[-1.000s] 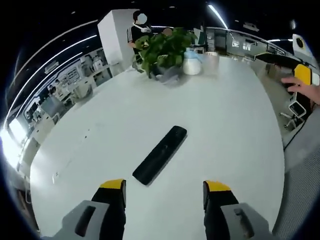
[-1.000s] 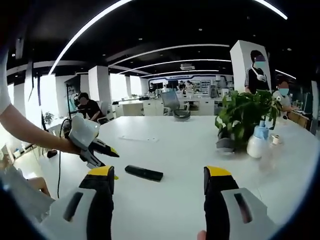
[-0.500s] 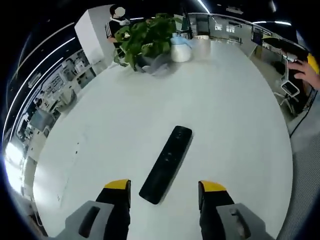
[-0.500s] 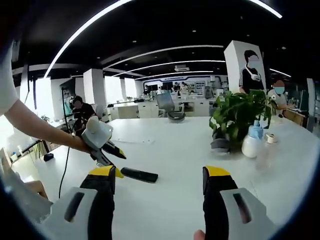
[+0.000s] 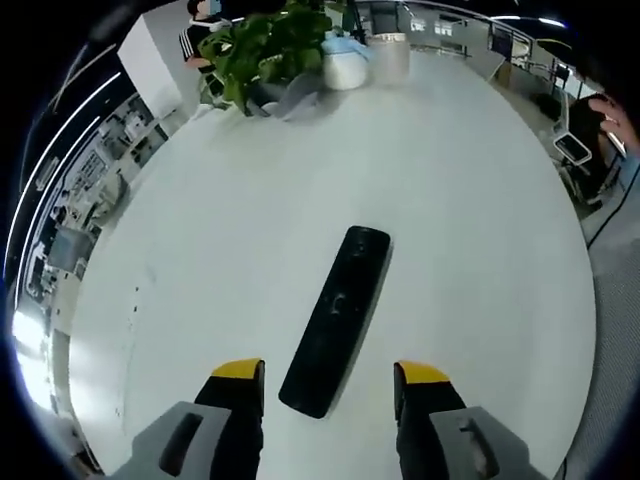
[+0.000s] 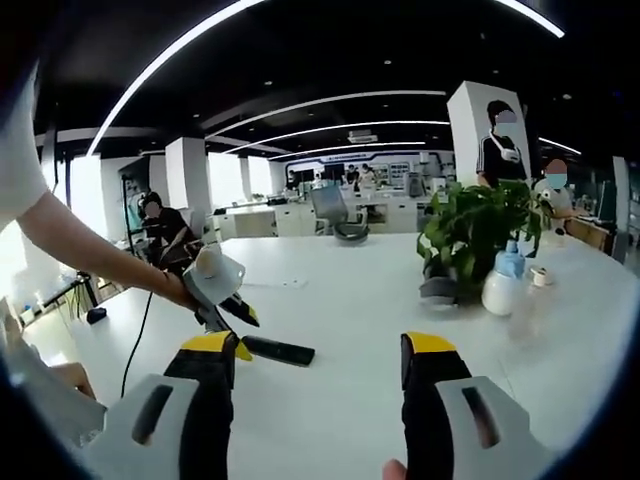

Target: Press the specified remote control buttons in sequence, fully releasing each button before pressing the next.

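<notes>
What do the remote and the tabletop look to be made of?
The remote looks like black plastic with a matte to slight-sheen finish and faint moulded buttons. The table seems a smooth white laminate or painted surface, evenly bright with soft glare; the exact material is uncertain.

The left gripper (image 5: 328, 385) has two black jaws with yellow tips, each on a grey housing with a dark oval slot, at 6 o'clock in the left gripper view. The right gripper (image 6: 318, 365) has the same look. In the right gripper view, at 9 o'clock, a bare arm (image 6: 90, 250) with a white sleeve (image 6: 12, 160) goes to the left gripper's pale grey body.
</notes>
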Tool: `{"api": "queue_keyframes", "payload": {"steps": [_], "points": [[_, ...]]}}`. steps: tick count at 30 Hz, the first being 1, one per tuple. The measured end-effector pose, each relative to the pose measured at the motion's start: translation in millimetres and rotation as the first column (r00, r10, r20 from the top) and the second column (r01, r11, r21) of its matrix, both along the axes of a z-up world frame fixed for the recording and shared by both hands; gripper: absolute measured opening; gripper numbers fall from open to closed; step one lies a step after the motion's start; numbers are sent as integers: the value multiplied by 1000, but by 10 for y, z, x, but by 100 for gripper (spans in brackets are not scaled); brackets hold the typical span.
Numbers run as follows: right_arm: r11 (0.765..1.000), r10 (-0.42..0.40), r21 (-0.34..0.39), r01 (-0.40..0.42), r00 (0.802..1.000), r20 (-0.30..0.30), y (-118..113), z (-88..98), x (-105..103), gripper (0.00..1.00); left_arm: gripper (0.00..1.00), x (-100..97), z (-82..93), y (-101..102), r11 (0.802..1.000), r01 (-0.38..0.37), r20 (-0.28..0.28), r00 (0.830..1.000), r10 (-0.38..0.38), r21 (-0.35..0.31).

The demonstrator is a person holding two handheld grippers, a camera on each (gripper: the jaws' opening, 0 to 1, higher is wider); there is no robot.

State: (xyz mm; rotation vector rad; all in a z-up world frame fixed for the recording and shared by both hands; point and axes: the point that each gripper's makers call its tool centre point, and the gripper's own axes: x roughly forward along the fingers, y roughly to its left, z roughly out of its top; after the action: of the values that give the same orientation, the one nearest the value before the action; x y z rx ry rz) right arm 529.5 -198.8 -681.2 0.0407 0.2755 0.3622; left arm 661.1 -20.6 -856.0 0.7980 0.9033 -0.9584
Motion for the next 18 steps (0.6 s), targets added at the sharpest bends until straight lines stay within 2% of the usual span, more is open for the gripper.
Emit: {"api": "queue_keyframes", "payload": {"steps": [2, 3, 5, 7, 9, 11, 18], "points": [[1000, -2, -3, 2, 1000, 0, -7, -2, 2, 69, 52, 11, -17, -7, 1000, 11, -9, 1000, -11, 2], [1000, -3, -3, 3, 1000, 1, -8, -1, 2, 69, 51, -10, -40, -12, 1000, 9, -40, 999, -9, 1], [1000, -4, 0, 4, 1000, 3, -9, 3, 3, 69, 50, 16, -58, -21, 1000, 12, -45, 999, -12, -2], [1000, -4, -1, 4, 1000, 1, -9, 0, 1, 68, 46, -7, -98, -23, 1000, 27, -78, 997, -26, 6], [1000, -3, -2, 3, 1000, 0, -7, -6, 1, 68, 43, -27, -136, -12, 998, 57, -100, 994, -53, 29], [1000, -4, -2, 4, 1000, -2, -9, -11, 1, 68, 43, -13, -166, 5, 996, 75, -98, 993, -69, 53], [1000, -24, 9, 24, 1000, 0, -60, -1, 9, 67, 41, -27, -178, 11, 997, 59, -175, 983, -50, 44]]}}
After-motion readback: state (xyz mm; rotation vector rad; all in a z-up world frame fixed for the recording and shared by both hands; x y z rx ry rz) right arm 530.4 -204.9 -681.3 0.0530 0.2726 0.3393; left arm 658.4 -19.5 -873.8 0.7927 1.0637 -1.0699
